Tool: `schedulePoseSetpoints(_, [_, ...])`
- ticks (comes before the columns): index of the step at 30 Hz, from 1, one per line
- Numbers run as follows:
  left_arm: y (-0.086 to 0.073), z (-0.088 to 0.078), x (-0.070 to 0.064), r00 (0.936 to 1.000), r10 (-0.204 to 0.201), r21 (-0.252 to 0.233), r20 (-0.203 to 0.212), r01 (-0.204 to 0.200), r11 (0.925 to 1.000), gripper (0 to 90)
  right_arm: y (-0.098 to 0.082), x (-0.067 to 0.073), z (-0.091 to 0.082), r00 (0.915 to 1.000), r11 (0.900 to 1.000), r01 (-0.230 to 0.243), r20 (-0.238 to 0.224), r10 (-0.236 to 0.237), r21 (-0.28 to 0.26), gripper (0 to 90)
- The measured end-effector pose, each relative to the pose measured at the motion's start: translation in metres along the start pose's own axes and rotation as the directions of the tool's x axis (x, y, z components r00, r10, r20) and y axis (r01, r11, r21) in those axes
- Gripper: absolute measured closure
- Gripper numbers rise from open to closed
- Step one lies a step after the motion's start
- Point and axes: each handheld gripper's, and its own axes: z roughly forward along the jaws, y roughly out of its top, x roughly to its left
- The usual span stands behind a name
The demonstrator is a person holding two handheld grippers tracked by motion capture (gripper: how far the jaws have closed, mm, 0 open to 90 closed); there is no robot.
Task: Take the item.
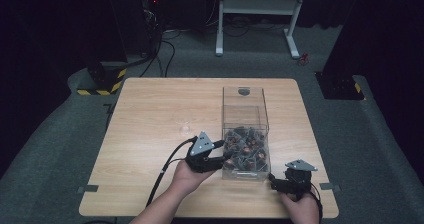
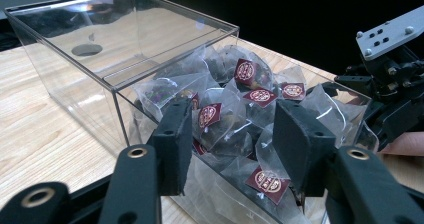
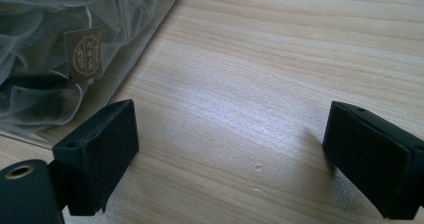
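Note:
A clear plastic box (image 1: 245, 99) stands on the wooden table (image 1: 150, 134), its near half packed with several mesh tea bags (image 1: 245, 151) bearing dark red labels. My left gripper (image 1: 223, 153) reaches in from the box's near left side. In the left gripper view its jaws (image 2: 235, 144) stand apart over the tea bags (image 2: 220, 114), one bag lying between them without the pads pressing it. My right gripper (image 1: 274, 181) rests by the box's near right corner. It is open over bare wood (image 3: 230, 149), with the box wall (image 3: 150, 39) to its left.
A clear lid (image 2: 115, 29) covers the far half of the box. The table's left half is bare wood. Beyond the table stand a white frame (image 1: 260, 6), a yellow-and-black striped base (image 1: 102, 81) and cables on the grey floor.

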Motion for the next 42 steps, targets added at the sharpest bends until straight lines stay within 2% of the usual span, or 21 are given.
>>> schedulePoseSetpoints(15, [0.007,0.014,-0.003,0.9998,0.012,0.014,0.018,-0.012,0.9998,64.4,0.000,0.000,0.000,1.0000,1.000,0.003,-0.004,-0.003,0.001,7.5])
schedulePoseSetpoints(22, [0.007,0.016,-0.003,0.9999,0.014,0.010,0.005,-0.015,0.9998,70.9,0.000,0.000,0.000,1.0000,1.000,0.005,-0.006,-0.005,0.000,7.5])
schedulePoseSetpoints(36, [0.005,0.021,-0.002,0.9994,0.029,0.020,-0.017,-0.029,0.9994,74.9,0.000,0.001,0.000,1.0000,1.000,-0.002,-0.006,0.002,0.003,7.5])
schedulePoseSetpoints(42, [0.005,0.021,-0.003,0.9989,0.041,0.023,-0.024,-0.040,0.9989,82.7,0.000,0.000,0.000,1.0000,1.000,0.001,-0.006,-0.001,0.001,7.5])
